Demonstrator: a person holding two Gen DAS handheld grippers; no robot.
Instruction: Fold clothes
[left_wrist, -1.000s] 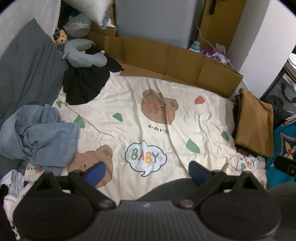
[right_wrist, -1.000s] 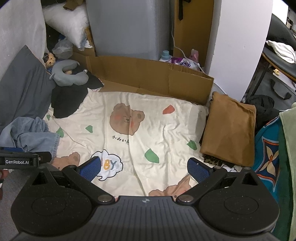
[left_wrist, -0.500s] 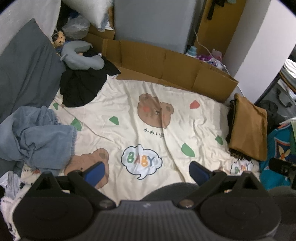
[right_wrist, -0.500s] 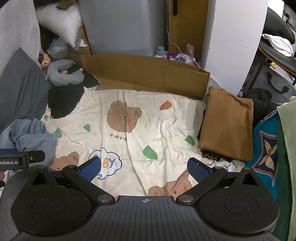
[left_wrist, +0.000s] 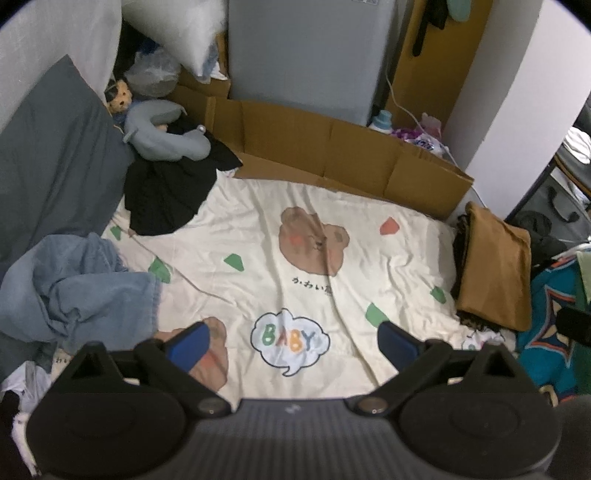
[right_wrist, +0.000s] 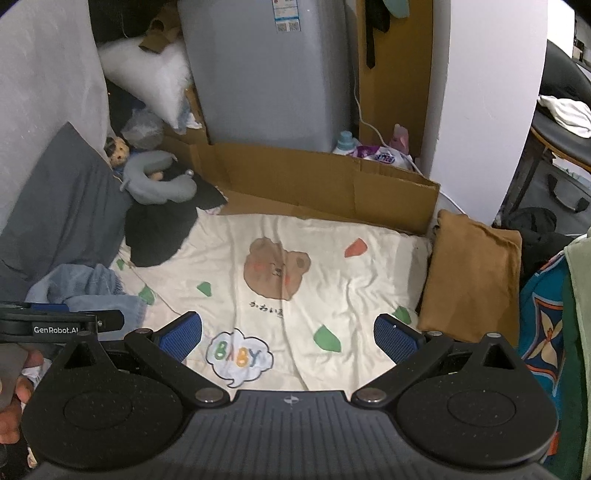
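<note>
A crumpled pair of blue jeans (left_wrist: 74, 291) lies at the left edge of the cream bear-print sheet (left_wrist: 295, 236); the jeans (right_wrist: 88, 284) also show in the right wrist view. A black garment (left_wrist: 166, 192) is heaped at the back left. A folded brown garment (left_wrist: 495, 262) rests on the right, over dark cloth. My left gripper (left_wrist: 291, 339) hangs open above the sheet's near edge, holding nothing. My right gripper (right_wrist: 288, 336) is open too, with nothing between its blue pads (right_wrist: 395, 338). The left gripper (right_wrist: 55, 325) shows at the right view's left edge, a hand below it.
A cardboard wall (left_wrist: 332, 155) lines the sheet's far side, with a grey appliance (right_wrist: 266, 74) behind it. A grey neck pillow (left_wrist: 162, 136), a doll and a dark grey cushion (left_wrist: 48, 177) sit at the back left. A teal patterned cloth (right_wrist: 543, 325) lies on the right.
Both grippers have drawn back and up from the bed, so more of the room shows. Both stay open, and no garment has moved.
</note>
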